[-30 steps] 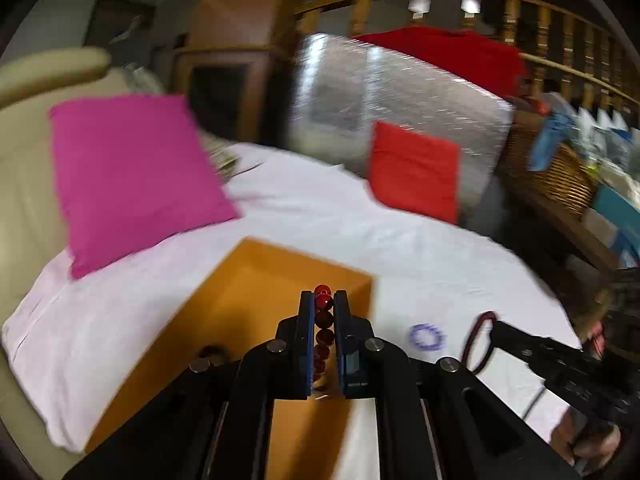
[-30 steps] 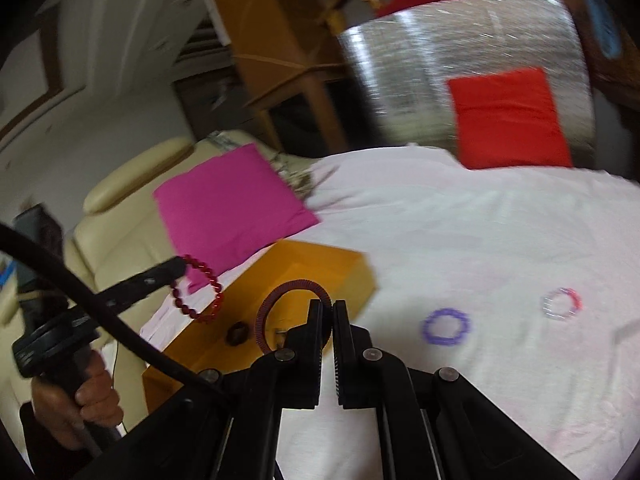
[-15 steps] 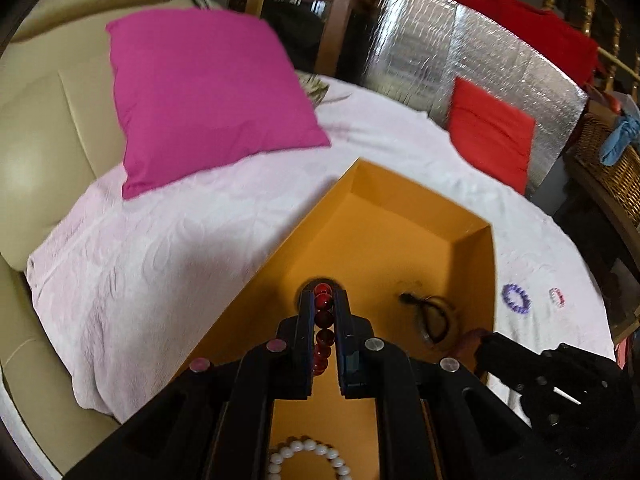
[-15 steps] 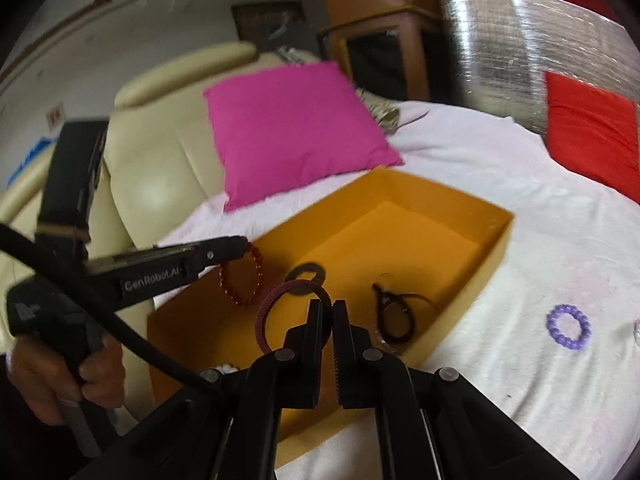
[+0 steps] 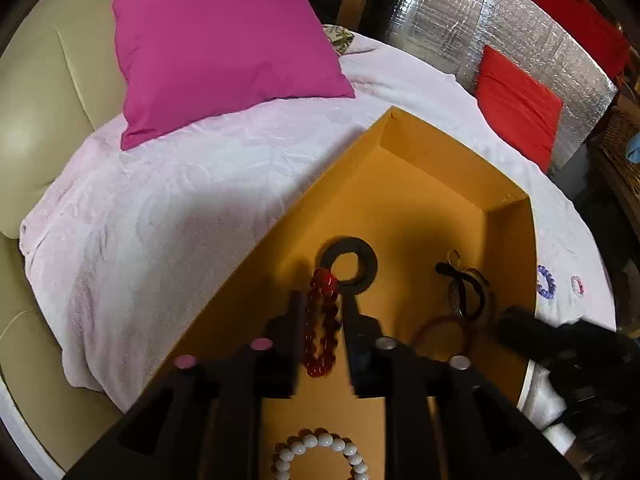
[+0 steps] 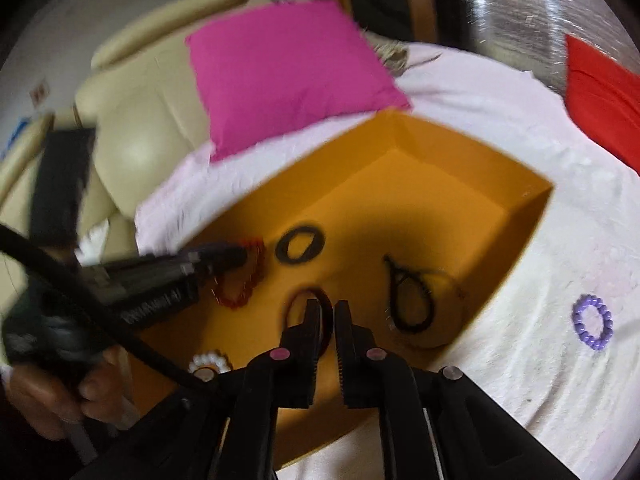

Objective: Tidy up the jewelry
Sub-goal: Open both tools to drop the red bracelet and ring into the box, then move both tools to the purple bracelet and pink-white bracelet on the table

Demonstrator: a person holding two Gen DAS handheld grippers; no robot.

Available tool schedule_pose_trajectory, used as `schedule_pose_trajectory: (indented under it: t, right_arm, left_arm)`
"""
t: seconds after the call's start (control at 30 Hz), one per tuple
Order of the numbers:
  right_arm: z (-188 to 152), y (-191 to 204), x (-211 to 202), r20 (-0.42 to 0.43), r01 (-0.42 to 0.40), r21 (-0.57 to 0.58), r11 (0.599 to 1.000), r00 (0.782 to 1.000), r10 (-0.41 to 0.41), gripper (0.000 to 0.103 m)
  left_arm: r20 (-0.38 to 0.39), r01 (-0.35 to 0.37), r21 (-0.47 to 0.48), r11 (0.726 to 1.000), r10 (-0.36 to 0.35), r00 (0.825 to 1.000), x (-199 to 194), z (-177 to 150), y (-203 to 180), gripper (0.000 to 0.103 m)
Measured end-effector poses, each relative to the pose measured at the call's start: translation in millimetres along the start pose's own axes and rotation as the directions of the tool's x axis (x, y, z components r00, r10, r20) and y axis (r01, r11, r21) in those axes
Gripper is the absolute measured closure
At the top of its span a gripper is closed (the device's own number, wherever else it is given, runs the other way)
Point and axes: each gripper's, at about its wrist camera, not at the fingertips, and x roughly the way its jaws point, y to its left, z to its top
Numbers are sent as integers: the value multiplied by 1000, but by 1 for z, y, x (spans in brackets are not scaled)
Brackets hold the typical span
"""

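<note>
Over the orange box [image 5: 420, 184], both tongs tilt downward: left tongs [image 5: 322, 312] parted, red bead bracelet [image 5: 320, 332] loose between them; right tongs [image 6: 328, 316] nearly closed on a maroon band [image 6: 298, 300], at 6 o'clock.

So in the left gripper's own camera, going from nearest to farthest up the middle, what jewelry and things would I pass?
White bead bracelet → red bead bracelet between the left gripper's jaws → black ring → far wall of the orange box → pale pink cloth → magenta cushion.
</note>
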Motion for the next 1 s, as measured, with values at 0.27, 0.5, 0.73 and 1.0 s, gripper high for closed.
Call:
schedule_pose_trajectory:
  t: [0.27, 0.5, 0.73, 1.0]
  right_arm:
    - [9, -39, -52, 161, -94, 166, 982, 985, 67, 77]
    - [-8, -110, -107, 228, 40, 289, 956, 967, -110, 77]
    - [-56, -211, -159, 211, 125, 524, 843, 939, -271, 78]
    - [-91, -267, -179, 134, 169, 656, 736, 933, -334, 78]
  left_arm:
    - [96, -51, 13, 999, 50, 994, -14, 4, -10, 73]
    - [149, -30, 74, 997, 19, 989, -23, 7, -39, 69]
    - [215, -29, 100, 995, 7, 977, -32, 9, -69, 66]
    - [291, -24, 183, 983, -31, 956, -39, 4, -129, 56]
